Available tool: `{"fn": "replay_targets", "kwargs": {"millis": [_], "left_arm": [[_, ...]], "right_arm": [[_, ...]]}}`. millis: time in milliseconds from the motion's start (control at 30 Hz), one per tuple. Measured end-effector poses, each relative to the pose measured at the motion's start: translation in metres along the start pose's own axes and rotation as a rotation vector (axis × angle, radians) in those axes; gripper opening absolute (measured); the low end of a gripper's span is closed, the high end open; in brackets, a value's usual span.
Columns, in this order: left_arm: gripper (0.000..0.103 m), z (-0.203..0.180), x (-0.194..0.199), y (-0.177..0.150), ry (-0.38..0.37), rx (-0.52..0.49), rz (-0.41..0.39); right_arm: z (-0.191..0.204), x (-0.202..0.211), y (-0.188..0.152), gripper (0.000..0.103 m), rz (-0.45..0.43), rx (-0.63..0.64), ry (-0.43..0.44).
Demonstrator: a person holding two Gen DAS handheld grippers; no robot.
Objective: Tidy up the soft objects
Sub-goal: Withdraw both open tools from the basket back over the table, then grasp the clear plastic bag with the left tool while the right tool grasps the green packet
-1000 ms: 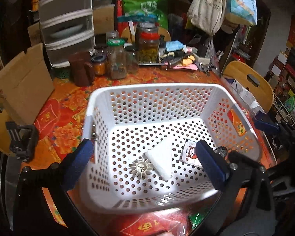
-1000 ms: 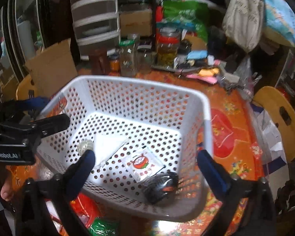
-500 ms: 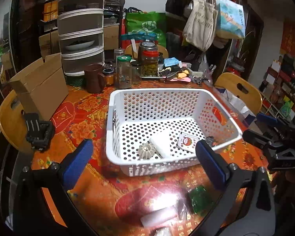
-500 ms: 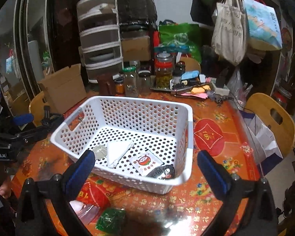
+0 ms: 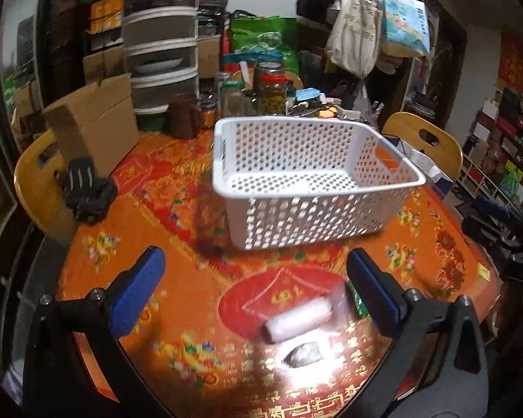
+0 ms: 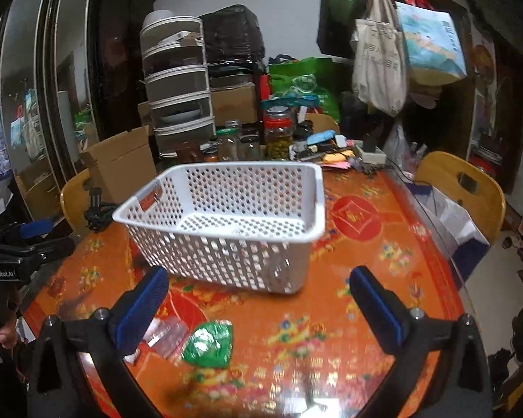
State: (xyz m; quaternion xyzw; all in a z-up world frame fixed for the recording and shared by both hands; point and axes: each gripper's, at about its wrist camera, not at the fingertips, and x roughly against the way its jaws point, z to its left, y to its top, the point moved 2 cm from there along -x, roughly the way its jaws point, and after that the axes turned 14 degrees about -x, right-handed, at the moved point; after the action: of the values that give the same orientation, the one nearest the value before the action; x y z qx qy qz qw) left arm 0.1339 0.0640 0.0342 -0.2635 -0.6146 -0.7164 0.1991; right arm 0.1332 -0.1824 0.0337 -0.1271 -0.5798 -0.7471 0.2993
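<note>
White perforated plastic is what the basket point(image 5: 310, 181) is made of, and it is sitting toward the middle of the table point(image 5: 177, 188), on the orange and red floral cloth, in front of a row of glass jars point(image 6: 279, 132) lining the far edge. Both grippers are hovering above the near edge with nothing between their blue pads. The left gripper point(image 5: 254, 289) is spreading its fingers wide over a pale wrapped roll point(image 5: 298, 318) and a small crumpled white piece point(image 5: 305, 352), both lying near that edge and well apart from the basket (motion blur is smearing them, so finer detail is not readable). The right gripper point(image 6: 258, 304) is likewise standing wide open; a green packet point(image 6: 211, 343) is lying on the cloth just inside its left finger, beside a clear crinkled wrapper point(image 6: 164, 336). What is resting inside the basket cannot be made out from either view. A cardboard box point(image 5: 94, 122) is standing at the table's left edge.
</note>
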Motion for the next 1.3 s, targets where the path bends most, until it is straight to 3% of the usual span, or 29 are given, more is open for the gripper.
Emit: {"fn": "replay_targets", "kwargs": {"millis": [167,400,633,867,1033,1300], "left_arm": [[0.103,-0.011,-0.021,-0.048,-0.01,0.007,0.047],[0.103,-0.045,-0.061,-0.106,-0.055,-0.071,0.177],[0.1,-0.064,-0.074,-0.119,-0.058,-0.084,0.151],[0.067,-0.067,-0.073,-0.111,-0.063,-0.1,0.134],[0.026,-0.062,-0.072,-0.114,-0.083,-0.081,0.126],[0.024,-0.03,-0.064,-0.12,-0.043,-0.02,0.101]], "right_arm": [[-0.012,-0.012,-0.036,0.103,0.044,-0.032,-0.022],[-0.024,-0.036,-0.078,0.103,0.141,-0.087,-0.015],[-0.017,-0.053,-0.093,0.103,0.192,-0.101,0.03],[0.002,-0.066,-0.105,0.102,0.227,-0.048,0.027],[0.015,-0.073,-0.108,0.098,0.242,-0.018,0.037],[0.027,-0.088,-0.114,0.08,0.285,0.016,0.035]]}}
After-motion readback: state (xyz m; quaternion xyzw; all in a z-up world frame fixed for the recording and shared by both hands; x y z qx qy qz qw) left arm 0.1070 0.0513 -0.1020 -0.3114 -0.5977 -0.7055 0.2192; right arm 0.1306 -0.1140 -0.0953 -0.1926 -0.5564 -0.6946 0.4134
